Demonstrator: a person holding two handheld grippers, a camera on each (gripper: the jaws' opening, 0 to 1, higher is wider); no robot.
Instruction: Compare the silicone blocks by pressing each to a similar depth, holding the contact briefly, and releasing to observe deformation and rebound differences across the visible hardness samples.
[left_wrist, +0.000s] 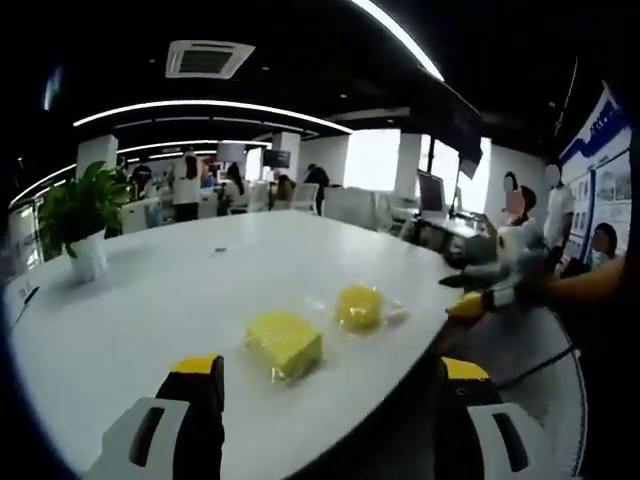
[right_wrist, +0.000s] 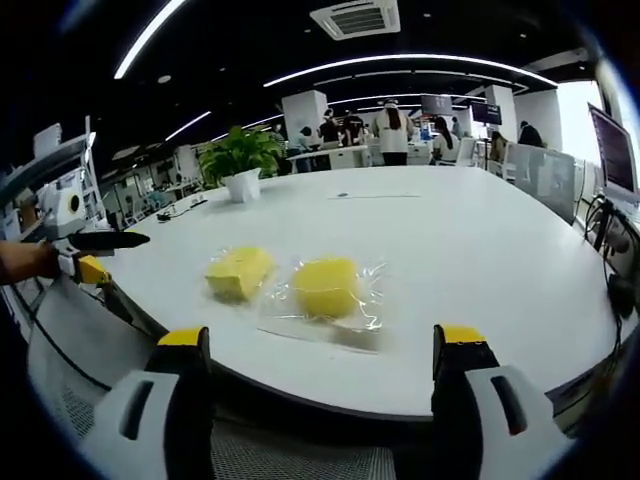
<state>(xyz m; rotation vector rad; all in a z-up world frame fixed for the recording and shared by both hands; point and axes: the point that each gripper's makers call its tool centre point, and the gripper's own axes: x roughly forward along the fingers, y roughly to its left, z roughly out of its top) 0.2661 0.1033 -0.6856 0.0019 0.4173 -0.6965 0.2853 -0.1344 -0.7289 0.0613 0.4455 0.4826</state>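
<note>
Wrapped yellow blocks (right_wrist: 239, 272) (right_wrist: 325, 287), wrap blurring edges, tongs (right_wrist: 325, 375) tips cropped

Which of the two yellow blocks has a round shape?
The round yellow block, lying on a clear wrapper on the white table. The other yellow block, beside it, is squarish with flat sides.

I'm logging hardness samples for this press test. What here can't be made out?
- Hardness markings on the square yellow silicone block and round yellow silicone block: too small, behind glare on their clear plastic wrap, both views.
- Block undersides: hidden against the white table.
- Distant people: blurred.
</note>
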